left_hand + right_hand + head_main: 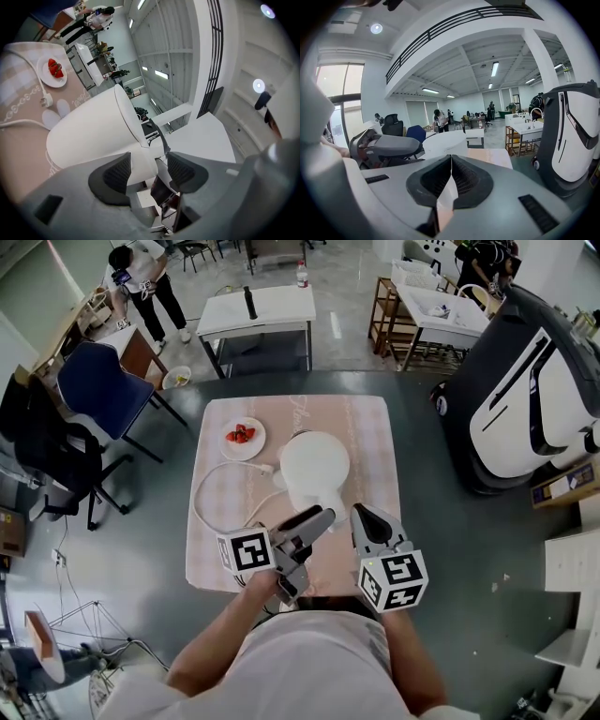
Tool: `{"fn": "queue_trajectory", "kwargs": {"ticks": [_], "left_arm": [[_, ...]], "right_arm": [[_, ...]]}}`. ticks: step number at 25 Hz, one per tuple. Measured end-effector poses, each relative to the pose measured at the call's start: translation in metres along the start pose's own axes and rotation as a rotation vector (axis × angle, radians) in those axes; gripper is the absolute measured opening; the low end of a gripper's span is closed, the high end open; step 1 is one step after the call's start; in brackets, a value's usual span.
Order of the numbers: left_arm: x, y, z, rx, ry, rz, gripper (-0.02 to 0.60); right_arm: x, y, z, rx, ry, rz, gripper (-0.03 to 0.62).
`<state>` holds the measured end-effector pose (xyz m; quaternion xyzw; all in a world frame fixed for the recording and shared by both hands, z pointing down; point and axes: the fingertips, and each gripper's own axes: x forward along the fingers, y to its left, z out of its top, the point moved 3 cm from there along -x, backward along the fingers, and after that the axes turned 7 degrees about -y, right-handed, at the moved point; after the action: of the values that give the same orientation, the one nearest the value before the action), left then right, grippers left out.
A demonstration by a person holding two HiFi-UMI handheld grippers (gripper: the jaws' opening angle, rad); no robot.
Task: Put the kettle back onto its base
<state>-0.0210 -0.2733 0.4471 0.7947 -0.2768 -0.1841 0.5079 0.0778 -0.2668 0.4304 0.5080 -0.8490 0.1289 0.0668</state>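
Trouble from here, we judge, would start with the left gripper (314, 518). Its jaws stand wide apart and press on nothing, yet the kettle (314, 470) is right at their tips, and in the left gripper view a white part of it shows between the pads (115, 171). If that gripper draws back crookedly, a jaw could hook that part and tip the kettle or drag it sideways. The kettle stands upright in the middle of the cloth (366, 427), just far of both grippers. We cannot see the base under it. The cord (211, 486) runs in under its near left side, so we take it as seated, but a skewed seat would make it rock at a nudge. The cord loops to the left of the left gripper, with the plug (265, 468) lying loose by the kettle, and a snag there would pull on the base. The right gripper (361, 512) has its jaws together with nothing in them. The plate (230, 448) at far left lies where a toppling kettle would fall.
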Motion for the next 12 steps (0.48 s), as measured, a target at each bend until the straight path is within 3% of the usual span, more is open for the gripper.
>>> {"fn": "queue_trajectory", "kwargs": {"ticks": [5,12], "left_arm": [[-0.017,0.0,0.002,0.131,0.007,0.086,0.239],[-0.035,-0.01,-0.004,0.22,0.024,0.124,0.205]], "right_arm": [[-0.008,0.014,0.002,-0.015,-0.011,0.003,0.005],[-0.02,0.039,0.001,-0.025,-0.012,0.016,0.005]]}}
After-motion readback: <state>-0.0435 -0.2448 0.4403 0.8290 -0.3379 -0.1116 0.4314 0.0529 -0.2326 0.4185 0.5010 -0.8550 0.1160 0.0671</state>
